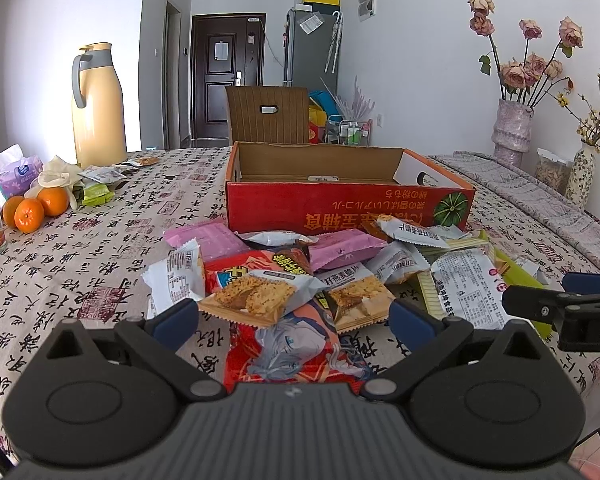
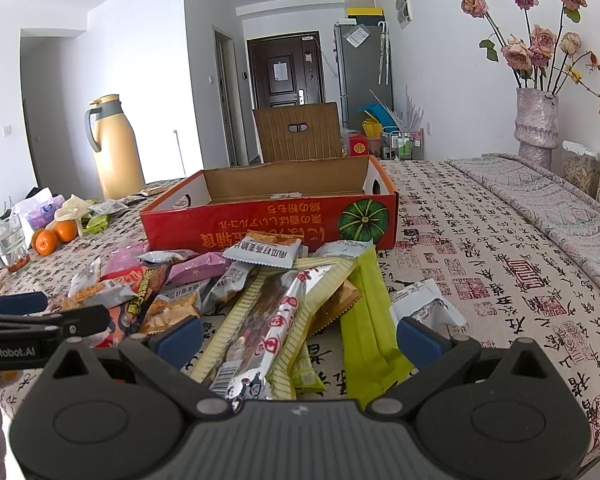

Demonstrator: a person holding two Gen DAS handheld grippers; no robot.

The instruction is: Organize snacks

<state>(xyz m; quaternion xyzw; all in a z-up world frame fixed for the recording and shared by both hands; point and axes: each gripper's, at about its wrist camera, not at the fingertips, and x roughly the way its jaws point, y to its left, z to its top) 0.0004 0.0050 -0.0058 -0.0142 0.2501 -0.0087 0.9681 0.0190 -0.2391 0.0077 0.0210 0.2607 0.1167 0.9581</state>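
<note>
At far left we see a yellow thermos jug (image 1: 97,106) and three oranges (image 1: 34,208) on the calligraphy-print tablecloth (image 1: 92,264); at right, dried roses in a pink vase (image 1: 512,130); beyond, a dark door (image 1: 227,76).

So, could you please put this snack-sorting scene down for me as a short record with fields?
setting: table under a calligraphy-print cloth
container: red cardboard box, open on top; little of its floor shows
snacks: loose pile of packets on the cloth in front of the box, none in a grip
left hand-held gripper: open, over an oat-crisp packet
right hand-held gripper: open, over a long striped packet and green packets
elsewhere: oranges and yellow thermos to the left, vase of roses to the right
</note>
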